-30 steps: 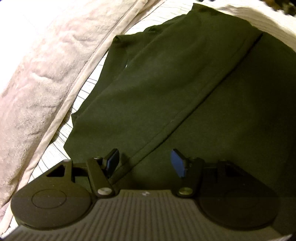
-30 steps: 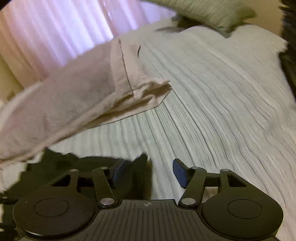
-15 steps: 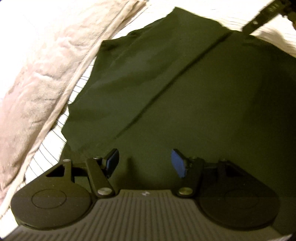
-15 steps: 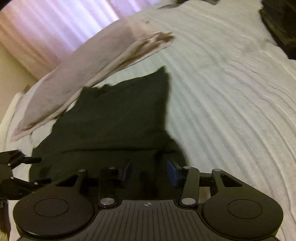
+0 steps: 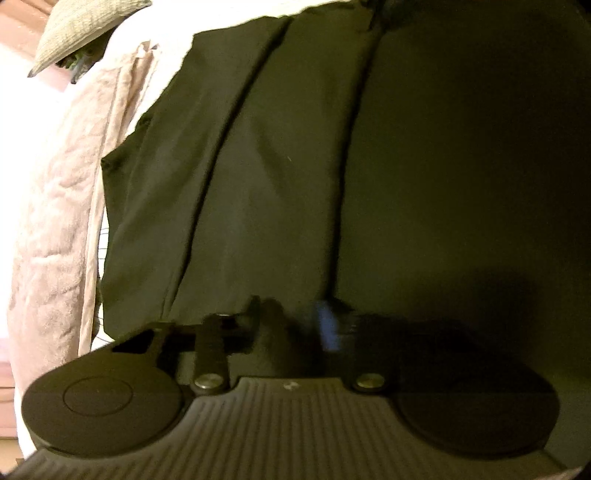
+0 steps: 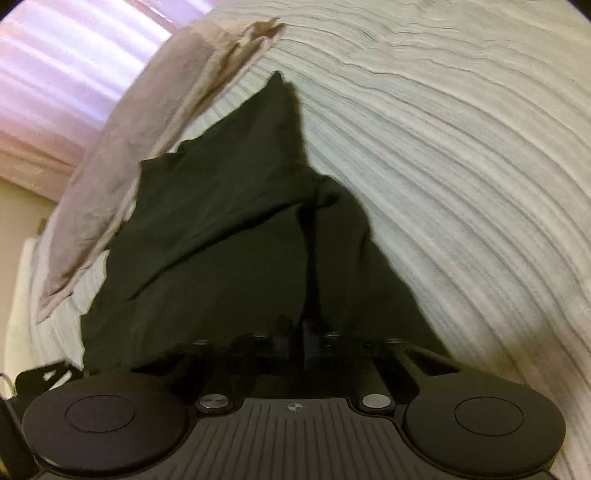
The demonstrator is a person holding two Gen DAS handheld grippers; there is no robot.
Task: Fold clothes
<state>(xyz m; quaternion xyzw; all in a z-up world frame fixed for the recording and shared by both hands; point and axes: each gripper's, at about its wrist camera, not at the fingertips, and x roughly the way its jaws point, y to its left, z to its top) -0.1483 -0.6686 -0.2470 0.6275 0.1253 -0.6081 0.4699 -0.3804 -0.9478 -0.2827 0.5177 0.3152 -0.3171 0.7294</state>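
Right hand-held gripper has its fingers drawn tight together, pinching a bunched edge of the dark garment — the cloth rises taut from the striped bed. Left hand-held gripper is blurred, fingers narrowed over the same garment; grip unclear. A beige blanket lies just beside the garment — a pillow beyond it.

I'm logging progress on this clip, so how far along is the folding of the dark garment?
Early to midway. Done: the dark garment lies spread on the striped bedsheet, with lengthwise creases showing in the left wrist view. In hand: the right gripper is shut on its near edge, the cloth pulled up into a ridge; the left gripper has narrowed over the near edge, though blur hides any grip. Left: carrying the edge over and flattening.
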